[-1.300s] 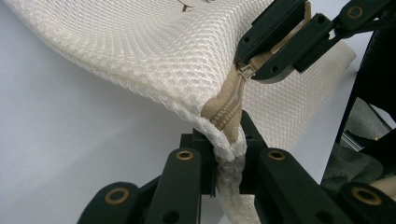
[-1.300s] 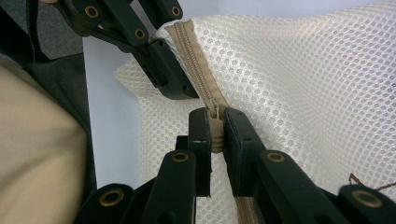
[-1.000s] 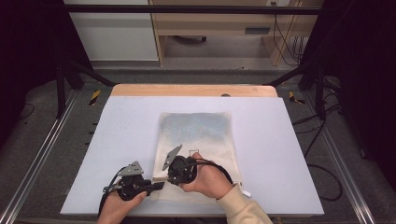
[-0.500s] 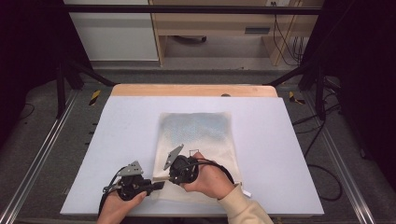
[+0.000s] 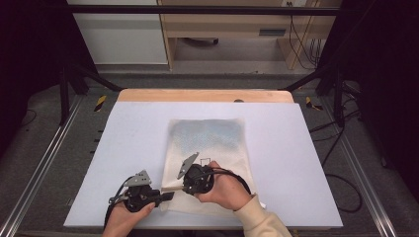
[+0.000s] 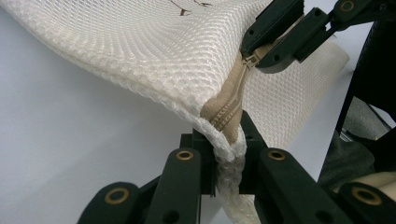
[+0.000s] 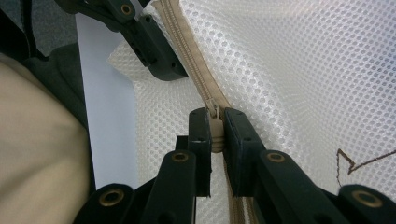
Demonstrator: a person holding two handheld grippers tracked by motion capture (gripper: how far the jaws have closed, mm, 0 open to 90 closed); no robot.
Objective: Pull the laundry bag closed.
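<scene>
Right gripper view, zipper pull (image 7: 214, 122) clamped in right tool (image 7: 214, 133)

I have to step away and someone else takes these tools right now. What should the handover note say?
Left tool: shut on the corner of the mesh laundry bag, at the end of its beige zipper.
Right tool: shut on the zipper pull, close beside the left tool.
The bag lies flat on the white table, its near edge lifted by both grips.
Done: both grips are set.
Left: run the pull along the zipper, likely with the left tool holding the corner taut. Which way it should go I cannot tell.
</scene>
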